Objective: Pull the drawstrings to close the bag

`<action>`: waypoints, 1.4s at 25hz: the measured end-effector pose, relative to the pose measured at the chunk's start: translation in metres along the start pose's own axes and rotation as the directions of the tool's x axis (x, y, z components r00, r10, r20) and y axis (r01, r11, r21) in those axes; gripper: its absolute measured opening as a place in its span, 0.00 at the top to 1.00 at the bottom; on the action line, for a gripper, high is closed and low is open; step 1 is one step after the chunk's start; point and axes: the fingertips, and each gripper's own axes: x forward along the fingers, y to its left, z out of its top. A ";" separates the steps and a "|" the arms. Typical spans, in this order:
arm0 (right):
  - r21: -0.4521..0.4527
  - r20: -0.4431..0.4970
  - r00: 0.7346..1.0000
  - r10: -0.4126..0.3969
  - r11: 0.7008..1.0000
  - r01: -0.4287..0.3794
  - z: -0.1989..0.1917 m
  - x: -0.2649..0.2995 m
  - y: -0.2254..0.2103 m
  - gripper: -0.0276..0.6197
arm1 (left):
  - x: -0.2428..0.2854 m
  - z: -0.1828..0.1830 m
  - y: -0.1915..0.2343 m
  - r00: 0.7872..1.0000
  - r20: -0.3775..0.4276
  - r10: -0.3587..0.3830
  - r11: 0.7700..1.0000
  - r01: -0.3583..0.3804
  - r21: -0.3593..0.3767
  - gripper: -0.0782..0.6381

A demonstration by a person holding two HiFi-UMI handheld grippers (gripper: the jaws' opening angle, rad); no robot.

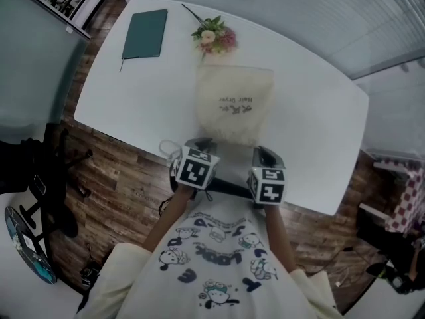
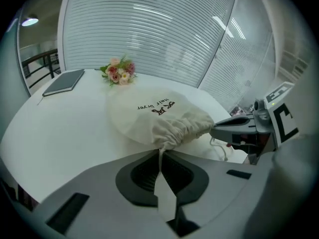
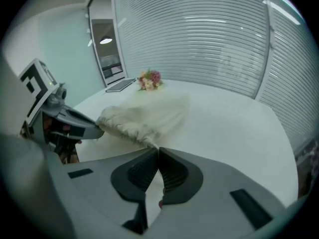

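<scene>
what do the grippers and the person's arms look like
Left claw and right claw are grey shells with dark ribbed pads. Each carries a white cube with black square markers. The person's shirt is white with cartoon prints.

Both forearms reach forward and down, side by side. The left gripper (image 1: 201,143) has its jaws pressed together on a drawstring (image 2: 160,153). The right gripper (image 1: 263,154), just beside it, is clamped at the bag mouth (image 3: 149,142).
</scene>
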 end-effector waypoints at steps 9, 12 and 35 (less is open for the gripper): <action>0.250 0.095 0.994 -0.054 0.968 0.028 0.006 -0.011 -0.021 0.93 | -0.002 0.008 -0.005 0.996 0.090 0.012 0.992 0.000 -0.130 0.82; 0.321 0.106 0.993 -0.054 0.947 0.017 0.005 -0.011 -0.026 0.93 | -0.005 0.010 -0.001 0.994 0.108 0.021 0.986 -0.003 -0.164 0.82; 0.681 0.136 0.985 -0.108 0.732 -0.014 -0.015 -0.013 -0.071 0.93 | 0.000 0.008 0.019 0.989 0.147 -0.010 0.932 0.062 -0.356 0.82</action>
